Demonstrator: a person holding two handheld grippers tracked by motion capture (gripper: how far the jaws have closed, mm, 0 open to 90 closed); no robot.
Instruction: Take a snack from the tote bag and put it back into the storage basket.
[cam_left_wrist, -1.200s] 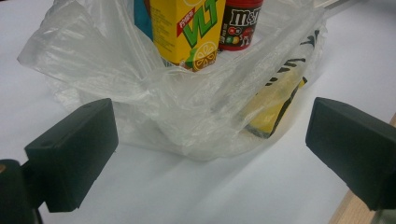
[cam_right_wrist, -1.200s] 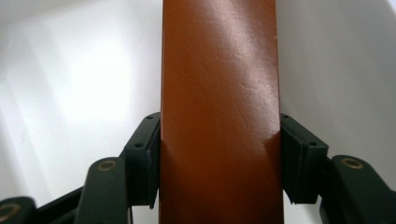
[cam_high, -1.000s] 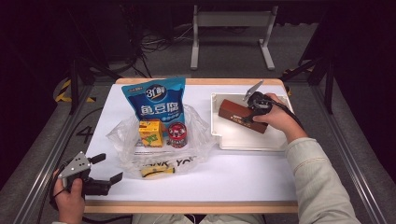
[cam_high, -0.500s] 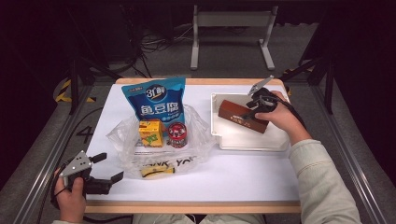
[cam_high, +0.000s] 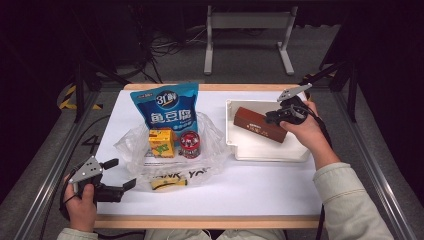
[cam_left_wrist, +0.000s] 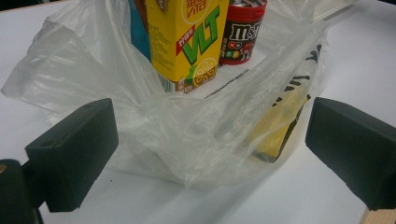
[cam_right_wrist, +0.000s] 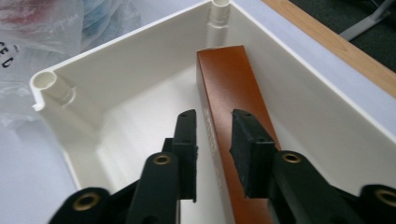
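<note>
white table (cam_high: 260, 187), brown box (cam_right_wrist: 229, 88) part hidden behind narrowed, empty right gripper (cam_right_wrist: 214, 135), left gripper (cam_left_wrist: 210, 140) spread

Right gripper (cam_high: 274, 118) hovers at far right, jaws just narrowed to a slim gap; left gripper (cam_high: 120, 175) rests near-left, jaws wide.

A long reddish-brown box (cam_high: 259, 124) with pale lettering along one side lies in the white tray (cam_high: 265, 151) at the right of the table, set slantwise across the tray's far half. In the right gripper view the box (cam_right_wrist: 232, 88) runs lengthwise toward the tray's far corner post, its smooth top face glossy, one long edge near the tray's (cam_right_wrist: 116, 70) right-hand wall. It lies flat on the tray floor, and its near end passes under the black jaws
</note>
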